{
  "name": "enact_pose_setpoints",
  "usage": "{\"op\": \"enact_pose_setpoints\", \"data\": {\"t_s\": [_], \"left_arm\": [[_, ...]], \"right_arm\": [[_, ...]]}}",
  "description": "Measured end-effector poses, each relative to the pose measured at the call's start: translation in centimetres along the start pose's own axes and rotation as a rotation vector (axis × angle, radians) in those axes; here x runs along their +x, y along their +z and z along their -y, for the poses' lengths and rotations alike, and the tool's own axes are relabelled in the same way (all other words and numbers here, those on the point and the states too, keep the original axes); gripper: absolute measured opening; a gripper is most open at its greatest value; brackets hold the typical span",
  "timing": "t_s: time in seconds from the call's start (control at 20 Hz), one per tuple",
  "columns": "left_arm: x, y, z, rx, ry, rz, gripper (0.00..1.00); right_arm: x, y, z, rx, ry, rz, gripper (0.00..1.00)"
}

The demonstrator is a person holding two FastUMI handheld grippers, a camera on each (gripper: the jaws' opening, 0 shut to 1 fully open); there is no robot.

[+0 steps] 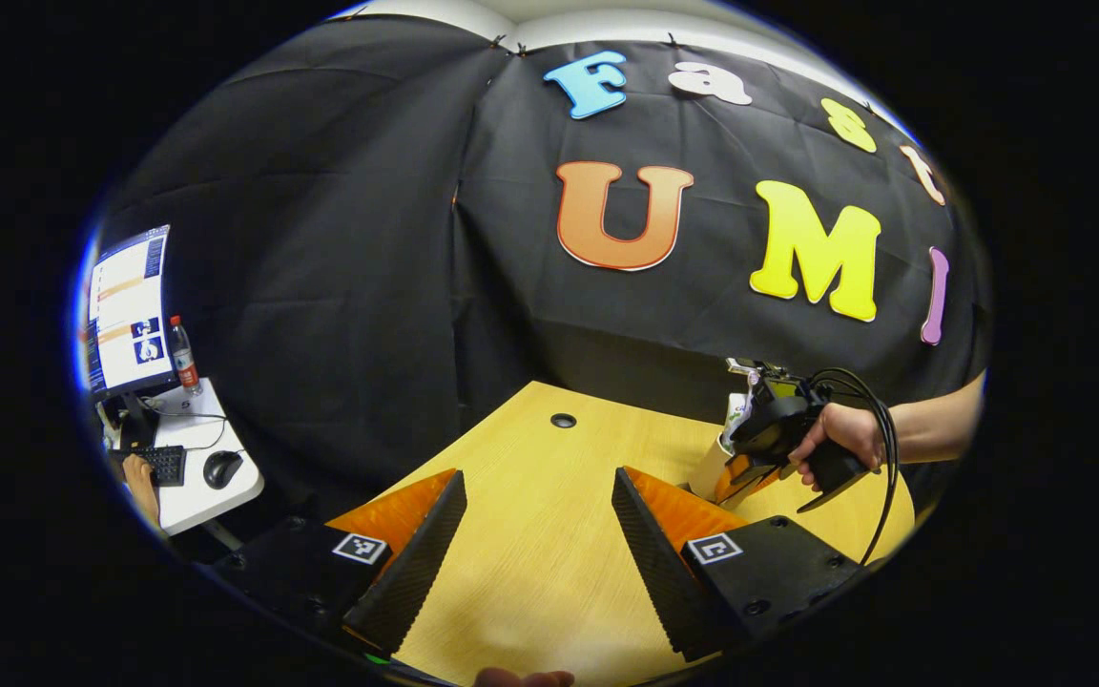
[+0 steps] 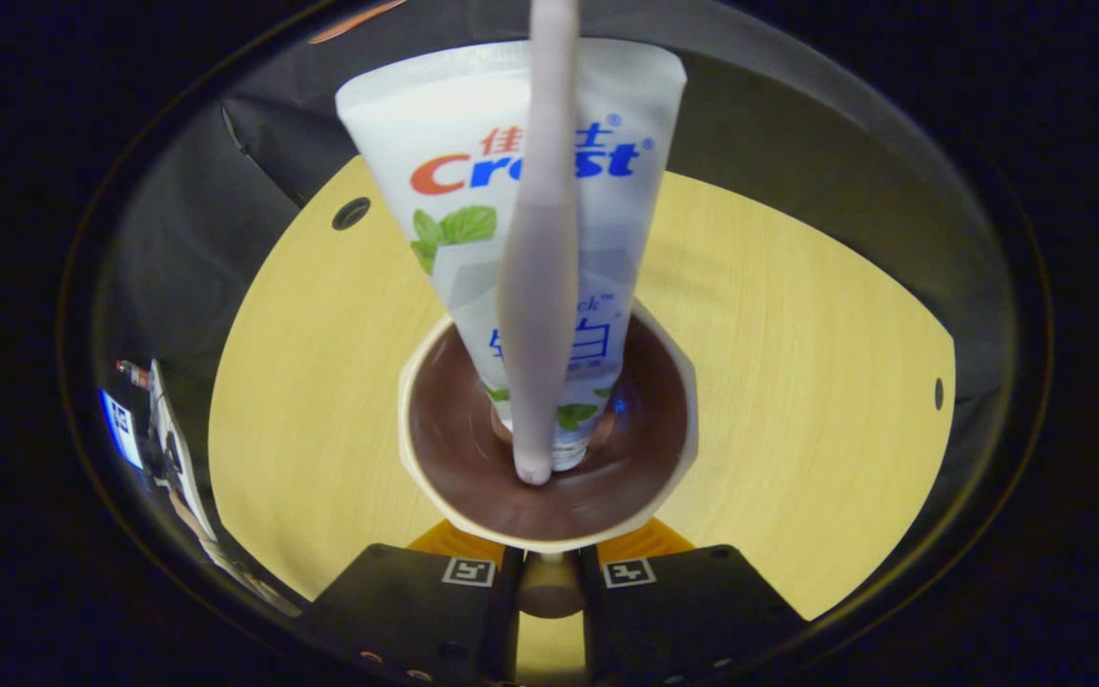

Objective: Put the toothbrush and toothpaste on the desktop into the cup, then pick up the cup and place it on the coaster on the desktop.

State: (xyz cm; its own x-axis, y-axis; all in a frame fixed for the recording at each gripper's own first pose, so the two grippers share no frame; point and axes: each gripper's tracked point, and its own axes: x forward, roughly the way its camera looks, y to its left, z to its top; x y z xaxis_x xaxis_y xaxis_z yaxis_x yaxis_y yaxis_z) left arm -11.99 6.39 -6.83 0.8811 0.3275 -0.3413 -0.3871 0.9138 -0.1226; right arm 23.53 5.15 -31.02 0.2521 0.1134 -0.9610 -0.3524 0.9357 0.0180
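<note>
Right gripper [image 2: 549, 582]: fingers narrow, clamped on the cup [image 2: 549, 448] at its near rim or handle. Just ahead, toothpaste [image 2: 511, 191] and toothbrush [image 2: 542, 286] standing upright inside, long axes vertical. Smooth cream cup, brown inside; soft printed tube. Left gripper [image 1: 538, 534]: fingers wide, empty over the wood-grain surface [image 1: 549, 572]. Coaster unseen.

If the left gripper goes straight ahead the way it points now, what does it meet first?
Probably bare desktop: the left gripper is open and nothing lies between its fingers. The cup stands off to one side.
</note>
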Motion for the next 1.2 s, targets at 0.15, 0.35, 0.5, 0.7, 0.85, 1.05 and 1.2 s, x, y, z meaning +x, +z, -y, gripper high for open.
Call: {"op": "enact_pose_setpoints", "data": {"t_s": [0.15, 0.35, 0.5, 0.7, 0.85, 1.05, 1.2], "left_arm": [[0.0, -0.4, -0.6, -0.009, 0.013, -0.012, 0.98], [0.0, -0.6, -0.9, -0.010, 0.017, -0.014, 0.98], [0.0, -0.8, -0.9, -0.012, 0.017, -0.016, 0.98], [0.0, -1.0, -1.1, -0.019, 0.019, -0.021, 0.98], [-0.1, -1.0, -1.1, -0.021, 0.016, -0.022, 0.98], [-0.3, -0.7, -0.6, -0.012, -0.002, -0.017, 0.98], [-0.4, 0.3, 0.5, 0.017, -0.037, -0.002, 0.98]], "right_arm": [[0.0, -0.2, 0.0, -0.011, -0.005, -0.019, 0.25], [-0.1, -0.2, 0.2, -0.024, -0.020, -0.038, 0.24], [-0.1, -0.6, 0.3, -0.031, -0.026, -0.059, 0.25], [0.0, -0.6, 0.5, -0.038, -0.042, -0.055, 0.25], [0.0, -0.8, 0.3, -0.017, -0.032, -0.055, 0.26], [-1.3, -0.9, 0.0, 0.013, -0.008, -0.036, 0.66], [-3.3, -0.6, -0.7, 0.043, 0.031, 0.010, 0.83]]}}
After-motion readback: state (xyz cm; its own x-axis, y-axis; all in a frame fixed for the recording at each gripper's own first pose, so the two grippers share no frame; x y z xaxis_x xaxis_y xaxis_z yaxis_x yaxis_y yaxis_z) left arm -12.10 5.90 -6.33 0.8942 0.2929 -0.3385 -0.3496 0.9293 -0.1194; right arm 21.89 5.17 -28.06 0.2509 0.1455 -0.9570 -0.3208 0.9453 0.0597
